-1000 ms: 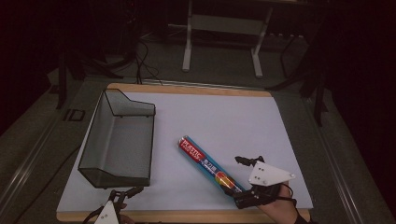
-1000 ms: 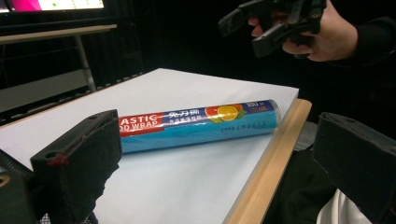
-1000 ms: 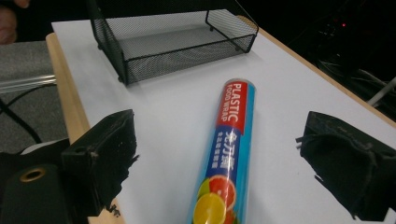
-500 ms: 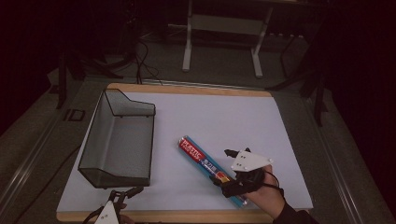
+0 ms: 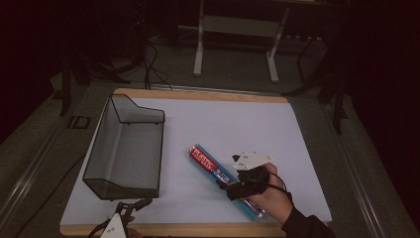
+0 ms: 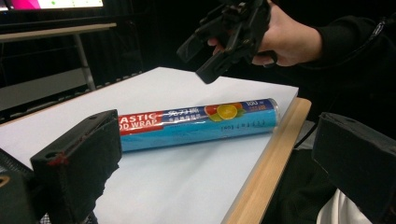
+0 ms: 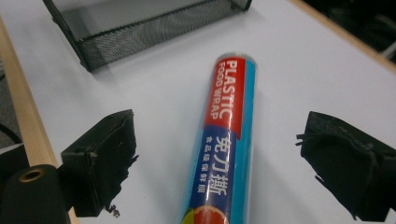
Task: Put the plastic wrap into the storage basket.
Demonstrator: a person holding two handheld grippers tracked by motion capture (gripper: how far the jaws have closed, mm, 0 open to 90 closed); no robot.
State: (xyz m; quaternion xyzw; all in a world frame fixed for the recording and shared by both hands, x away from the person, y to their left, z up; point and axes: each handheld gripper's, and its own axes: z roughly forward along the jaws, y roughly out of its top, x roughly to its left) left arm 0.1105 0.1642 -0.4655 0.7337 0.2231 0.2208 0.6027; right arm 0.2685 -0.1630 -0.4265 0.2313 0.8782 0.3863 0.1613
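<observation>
Right gripper (image 7: 224,163) hovers over plastic wrap roll (image 7: 226,140), jaws wide, holding nothing; roll right of mesh basket (image 5: 124,148). Pre-grasp: lower, close. Left gripper (image 6: 210,154) jaws wide, empty.

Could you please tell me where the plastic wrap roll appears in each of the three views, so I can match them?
High view: the roll lies diagonally, right of centre, under the right gripper.
Left gripper view: it lies across the middle, right gripper above it.
Right gripper view: it runs up the centre, between the open jaws.
Shared landmark: the table's wooden edge.
</observation>
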